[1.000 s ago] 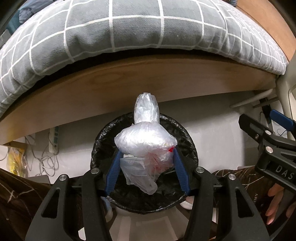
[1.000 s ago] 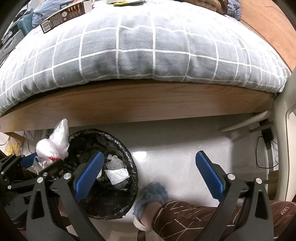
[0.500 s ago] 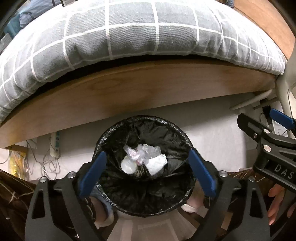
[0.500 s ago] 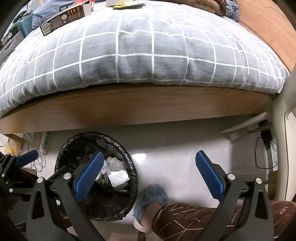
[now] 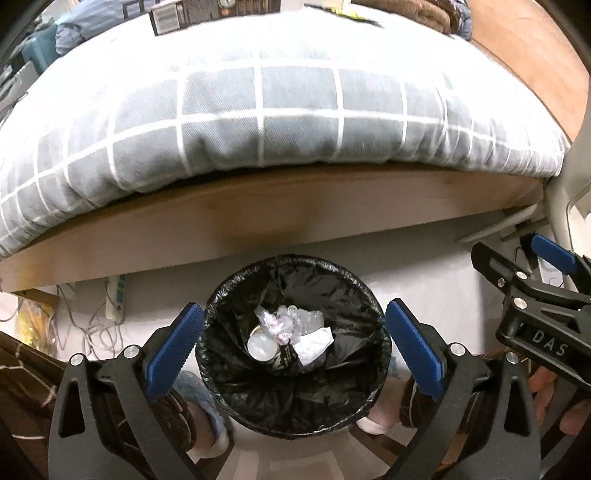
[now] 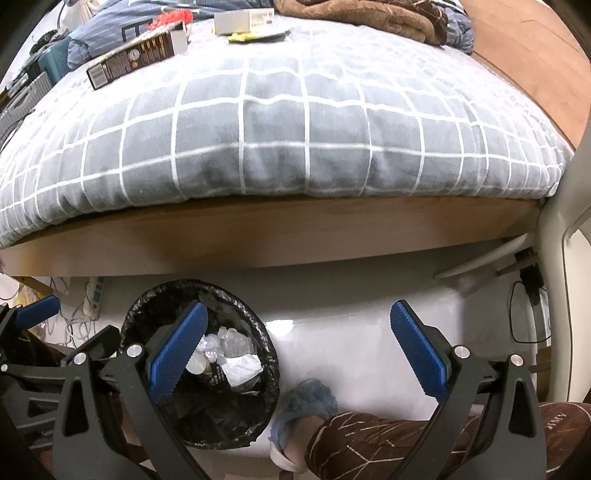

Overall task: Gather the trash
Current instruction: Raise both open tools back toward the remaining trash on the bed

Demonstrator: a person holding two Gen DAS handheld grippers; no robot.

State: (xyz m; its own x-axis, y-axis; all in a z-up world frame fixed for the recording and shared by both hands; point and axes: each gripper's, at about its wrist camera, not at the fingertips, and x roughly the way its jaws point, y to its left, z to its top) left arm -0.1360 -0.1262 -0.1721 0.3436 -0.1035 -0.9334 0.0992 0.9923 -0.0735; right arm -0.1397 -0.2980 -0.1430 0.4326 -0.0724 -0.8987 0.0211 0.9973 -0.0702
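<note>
The left claw (image 5: 293, 343), low centre of its view, is opening with nothing between its pads: the plastic bag (image 5: 286, 326) it clamped a second ago now lies inside the bin (image 5: 295, 402) below. That piece is collected. The right claw (image 6: 295, 347) stands apart, empty, free for the bed's 2 boxes

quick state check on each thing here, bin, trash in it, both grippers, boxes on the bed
round bin with black liner: upright on the floor, open
crumpled clear plastic bag: lying in the bin among white scraps
left gripper: jaws opening, nothing between them, over the bin
right gripper: open, empty
long dark cardboard box: flat on the grey checked bedcover
small white box: lying on the bedcover
</note>
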